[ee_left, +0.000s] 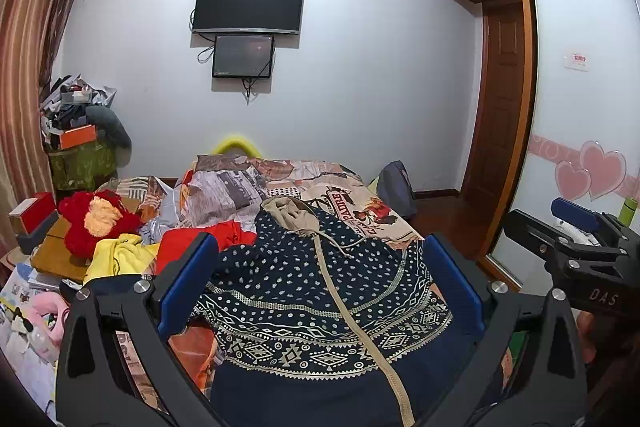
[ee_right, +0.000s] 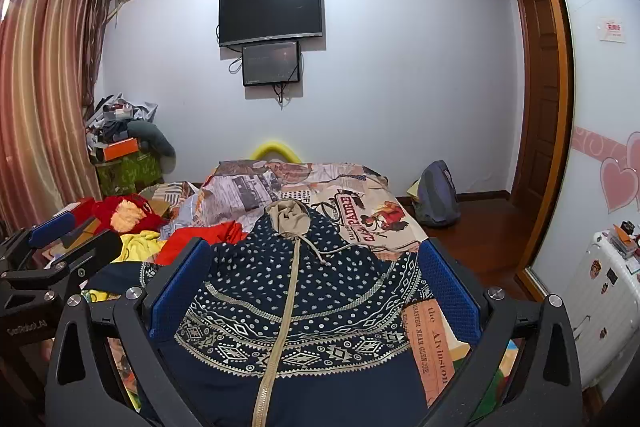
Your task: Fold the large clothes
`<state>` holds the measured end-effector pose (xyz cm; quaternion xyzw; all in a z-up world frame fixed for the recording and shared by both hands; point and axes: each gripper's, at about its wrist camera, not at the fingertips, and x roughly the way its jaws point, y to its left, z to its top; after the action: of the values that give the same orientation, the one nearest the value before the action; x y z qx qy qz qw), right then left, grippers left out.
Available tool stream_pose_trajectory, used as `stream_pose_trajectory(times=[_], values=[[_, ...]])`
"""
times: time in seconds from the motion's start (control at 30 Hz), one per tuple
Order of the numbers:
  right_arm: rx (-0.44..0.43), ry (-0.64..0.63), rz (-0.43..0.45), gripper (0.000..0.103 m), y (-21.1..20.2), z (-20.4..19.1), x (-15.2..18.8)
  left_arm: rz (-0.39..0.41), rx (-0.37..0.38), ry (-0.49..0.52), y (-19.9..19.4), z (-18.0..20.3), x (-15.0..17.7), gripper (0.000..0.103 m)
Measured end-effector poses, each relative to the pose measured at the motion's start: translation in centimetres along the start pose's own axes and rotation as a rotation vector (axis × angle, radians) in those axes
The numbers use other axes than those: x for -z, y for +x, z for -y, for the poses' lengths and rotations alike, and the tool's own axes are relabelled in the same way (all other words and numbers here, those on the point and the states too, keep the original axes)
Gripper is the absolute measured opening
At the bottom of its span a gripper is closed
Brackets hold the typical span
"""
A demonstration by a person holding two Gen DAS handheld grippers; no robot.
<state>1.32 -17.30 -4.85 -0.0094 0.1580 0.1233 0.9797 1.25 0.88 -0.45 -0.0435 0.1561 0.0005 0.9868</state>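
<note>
A navy zip hoodie (ee_left: 320, 291) with white dots, tan patterned bands and a tan hood (ee_left: 292, 213) lies spread face up on the bed, hood at the far end. It also shows in the right wrist view (ee_right: 292, 291). My left gripper (ee_left: 320, 287) is open and empty, hovering over the hoodie's chest. My right gripper (ee_right: 316, 287) is open and empty above the same garment, and it appears at the right of the left wrist view (ee_left: 576, 227). The left gripper shows at the left of the right wrist view (ee_right: 52, 231).
The bed has a printed cover (ee_right: 360, 211). A pile of red, orange and yellow clothes (ee_left: 132, 247) lies left of the hoodie. A cluttered corner stack (ee_left: 80, 131), a backpack (ee_right: 436, 195) on the floor, a white suitcase (ee_right: 608, 299) and a wardrobe door (ee_left: 580, 107) surround the bed.
</note>
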Motion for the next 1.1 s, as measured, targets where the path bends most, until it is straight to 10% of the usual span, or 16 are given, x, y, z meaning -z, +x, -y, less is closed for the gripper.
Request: stream_pose_trajectory(times=[1.1], values=[[-0.010, -0.010, -0.024, 0.103, 0.46, -0.41, 0.00, -0.022, -0.011, -0.011, 0.58, -0.44, 0.28, 0.103]])
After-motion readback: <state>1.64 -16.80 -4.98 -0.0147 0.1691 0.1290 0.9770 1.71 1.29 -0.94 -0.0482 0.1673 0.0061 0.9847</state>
